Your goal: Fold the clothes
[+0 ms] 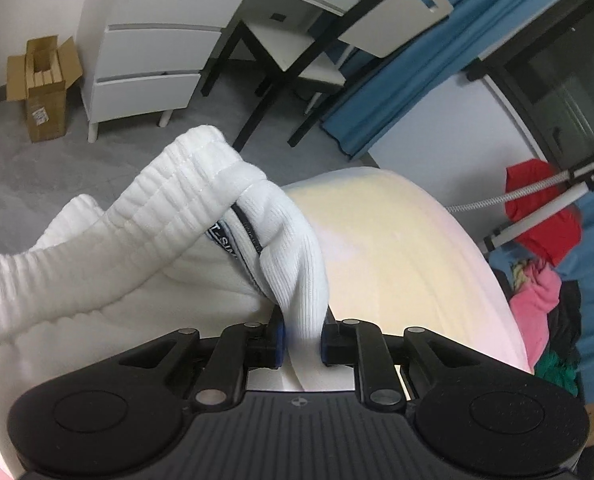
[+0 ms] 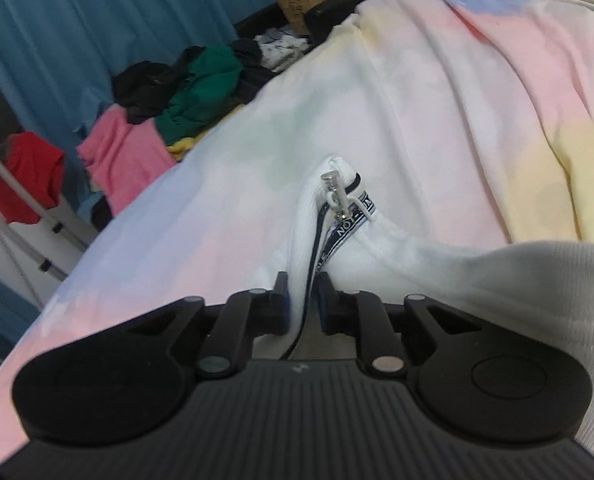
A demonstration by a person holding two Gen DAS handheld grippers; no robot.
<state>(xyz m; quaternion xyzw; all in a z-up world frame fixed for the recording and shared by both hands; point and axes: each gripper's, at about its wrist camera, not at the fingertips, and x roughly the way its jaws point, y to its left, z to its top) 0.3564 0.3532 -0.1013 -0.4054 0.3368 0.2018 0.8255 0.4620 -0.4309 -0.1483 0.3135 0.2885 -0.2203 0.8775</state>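
1. Left tongs [image 1: 303,338]: closed down to the width of a bunched fold of the white garment [image 1: 165,216]. The cloth passes between the two blue-padded fingers [image 1: 280,340] and is held up above the bed [image 1: 397,240].
2. Right tongs [image 2: 301,300]: narrowed on another edge of the same garment [image 2: 377,248], with the fabric and its black-and-white printed tape [image 2: 347,228] running down between the fingers. I judge this a firm pinch, though the contact point itself sits low in the view.
3. Handling, my judgement: the garment is a ribbed knit, soft, limp and light. It drapes and sags between the two grips, so it will not hold a shape unaided. Nothing fragile apart from the metal zip pull [image 2: 335,188], which hangs free near the right grip and could snag.
4. Where to hold: the thick ribbed band [image 1: 97,264] looks the best purchase, since the doubled fabric is less likely to slip than the thin body panel. The present grips look to be near the zip opening.
5. Appearance: plain white, fine vertical ribbing, heavier ribbed band, lettered tape trim along the zip edge.
6. Location: raised over the pastel bed cover [image 2: 477,80], partly trailing on it. A pile of coloured clothes [image 2: 169,112] lies at the bed's far edge.
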